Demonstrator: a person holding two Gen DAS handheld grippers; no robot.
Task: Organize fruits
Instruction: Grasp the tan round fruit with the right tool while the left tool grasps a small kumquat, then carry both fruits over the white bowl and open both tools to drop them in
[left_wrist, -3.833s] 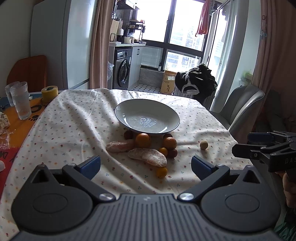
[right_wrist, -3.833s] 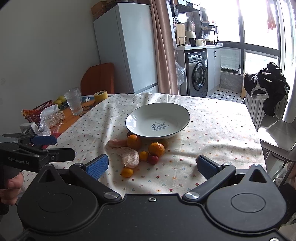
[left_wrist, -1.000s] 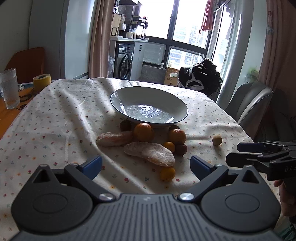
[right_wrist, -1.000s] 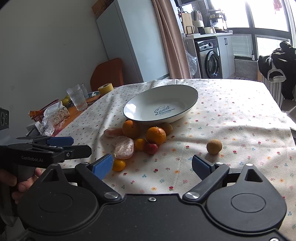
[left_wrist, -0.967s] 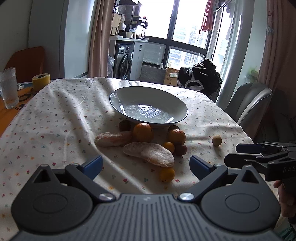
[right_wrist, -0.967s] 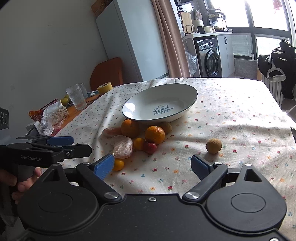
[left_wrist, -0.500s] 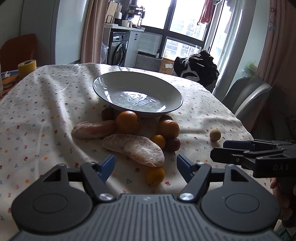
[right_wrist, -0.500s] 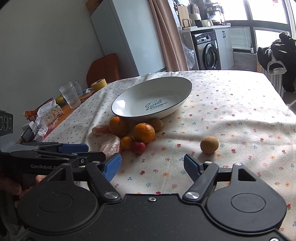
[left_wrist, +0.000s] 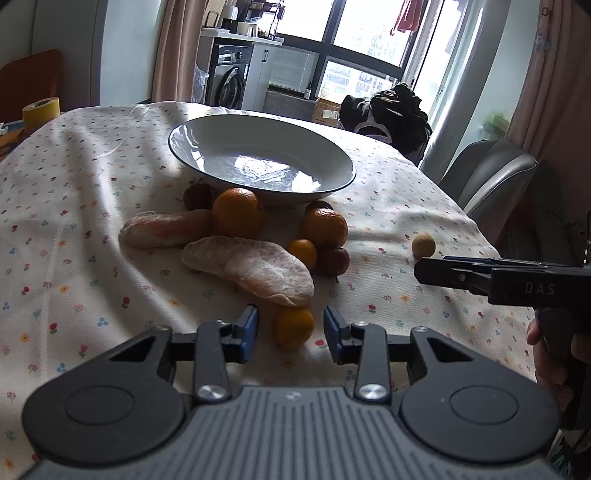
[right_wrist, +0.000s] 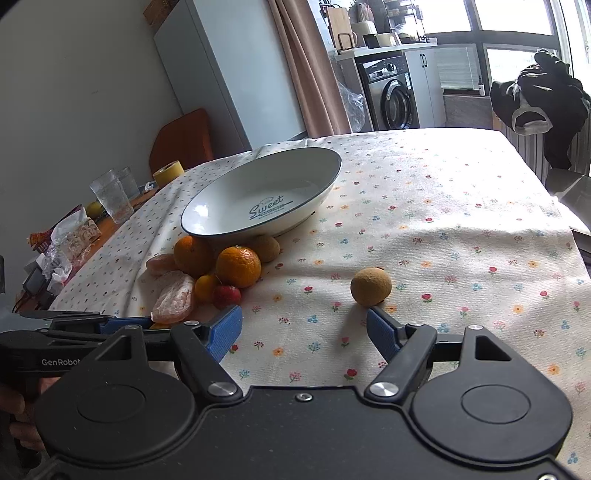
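Observation:
A white plate stands on the flowered tablecloth. In front of it lie two oranges, two peeled citrus segments, a red fruit and a small orange fruit. My left gripper is open, its blue pads either side of another small orange fruit with slim gaps showing. A tan round fruit lies apart on the right, just past the right finger of my open right gripper.
Two glasses, a yellow tape roll and snack bags sit on the bare tabletop to the left. A grey chair stands at the table's right edge. Open cloth lies right of the plate.
Both grippers have moved forward and lower towards the fruit. The left fingers have narrowed around the nearest small orange fruit. The right fingers have narrowed a little near the tan fruit.

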